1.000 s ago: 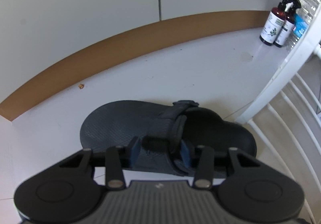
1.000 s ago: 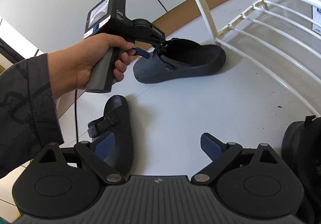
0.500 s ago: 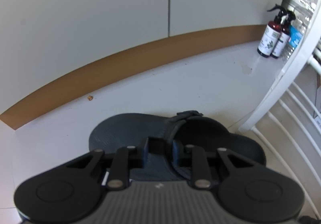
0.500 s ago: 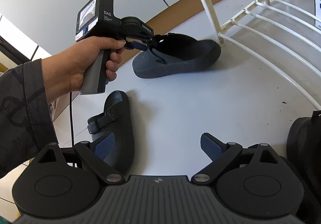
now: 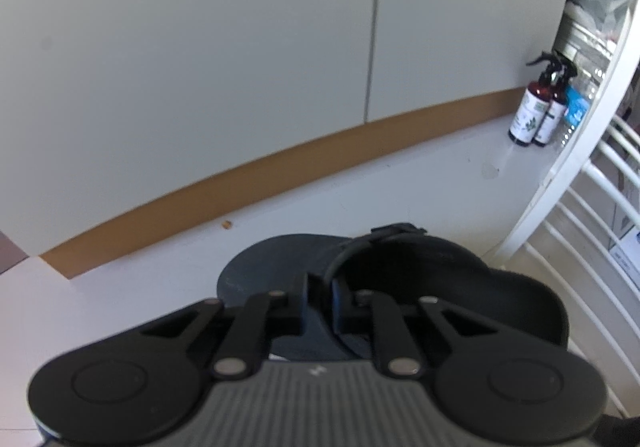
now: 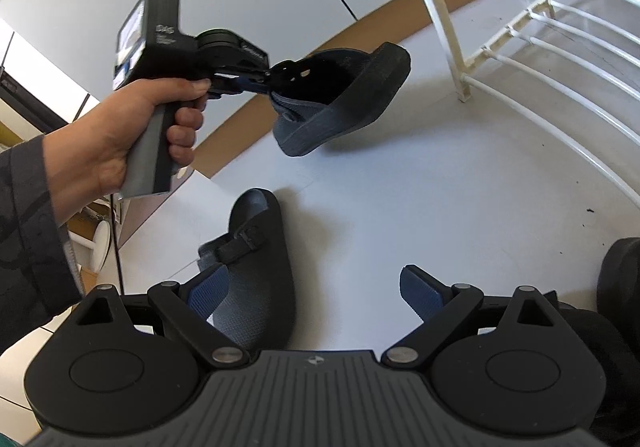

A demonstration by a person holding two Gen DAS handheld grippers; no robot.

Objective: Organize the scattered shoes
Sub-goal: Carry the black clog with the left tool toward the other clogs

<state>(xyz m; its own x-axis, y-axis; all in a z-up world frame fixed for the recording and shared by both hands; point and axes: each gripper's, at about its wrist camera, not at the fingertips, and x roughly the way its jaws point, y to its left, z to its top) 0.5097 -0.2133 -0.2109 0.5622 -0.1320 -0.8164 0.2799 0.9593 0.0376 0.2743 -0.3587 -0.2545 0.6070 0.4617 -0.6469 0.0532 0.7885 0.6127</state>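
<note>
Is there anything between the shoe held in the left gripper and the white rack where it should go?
Nothing visible blocks it. The left gripper holds the dark clog by its edge, lifted off the floor. Between it and the white rack only bare floor shows. The second clog lies nearer the camera, off that path.

left gripper (image 6: 267, 81) lifts clog (image 6: 344, 103) off floor (image 6: 420, 199)
</note>
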